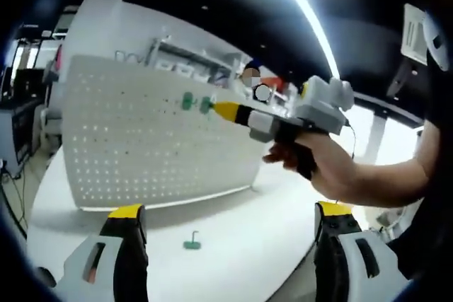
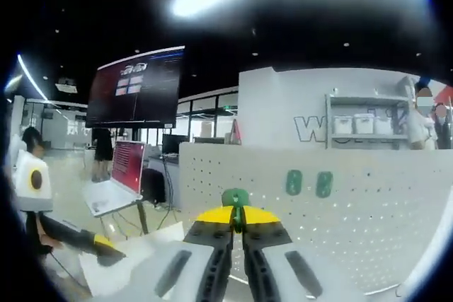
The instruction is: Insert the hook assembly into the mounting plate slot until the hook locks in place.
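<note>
The left tongs (image 1: 230, 221) gape wide and empty above the tabletop (image 1: 241, 245), 1 green hook (image 1: 192, 240) lying between their tips. Beyond, the right tongs (image 2: 238, 218) pinch a green hook (image 2: 235, 196), seemingly against the pegboard (image 1: 141, 139), beside 2 mounted hooks (image 2: 308, 182).

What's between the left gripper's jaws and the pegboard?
In the left gripper view, one green hook stands on the white table between the left gripper and the pegboard; otherwise bare tabletop.

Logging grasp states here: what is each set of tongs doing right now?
Left tongs: open, empty.
Right tongs: shut on small green plastic hook.
</note>
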Motion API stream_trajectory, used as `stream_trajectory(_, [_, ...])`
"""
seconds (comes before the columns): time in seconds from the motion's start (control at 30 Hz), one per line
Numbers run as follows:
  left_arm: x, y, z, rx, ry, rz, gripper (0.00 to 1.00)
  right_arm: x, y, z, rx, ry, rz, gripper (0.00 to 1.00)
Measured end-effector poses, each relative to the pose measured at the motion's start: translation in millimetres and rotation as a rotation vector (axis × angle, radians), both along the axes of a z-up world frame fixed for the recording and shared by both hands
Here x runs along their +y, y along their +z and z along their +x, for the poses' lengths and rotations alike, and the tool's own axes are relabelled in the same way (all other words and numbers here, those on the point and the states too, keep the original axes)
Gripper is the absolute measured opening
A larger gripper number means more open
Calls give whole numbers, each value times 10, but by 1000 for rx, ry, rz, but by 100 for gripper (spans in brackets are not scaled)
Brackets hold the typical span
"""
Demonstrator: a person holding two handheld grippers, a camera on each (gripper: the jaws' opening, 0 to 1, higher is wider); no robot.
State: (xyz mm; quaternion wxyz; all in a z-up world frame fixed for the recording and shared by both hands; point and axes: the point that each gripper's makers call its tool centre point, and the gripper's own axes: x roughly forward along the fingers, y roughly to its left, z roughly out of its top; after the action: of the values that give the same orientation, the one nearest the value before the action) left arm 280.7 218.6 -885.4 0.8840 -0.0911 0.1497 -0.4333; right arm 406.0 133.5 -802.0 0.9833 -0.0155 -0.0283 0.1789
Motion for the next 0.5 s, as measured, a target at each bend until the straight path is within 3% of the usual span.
stream_trajectory(0.37, [-47, 10, 26, -14, -26, 10, 98, -422, 161, 373, -35, -104, 17, 0])
stream_trajectory(0.5, [-40, -54, 12, -13, -40, 49, 96, -554, 168, 479, -35, -135, 34, 0])
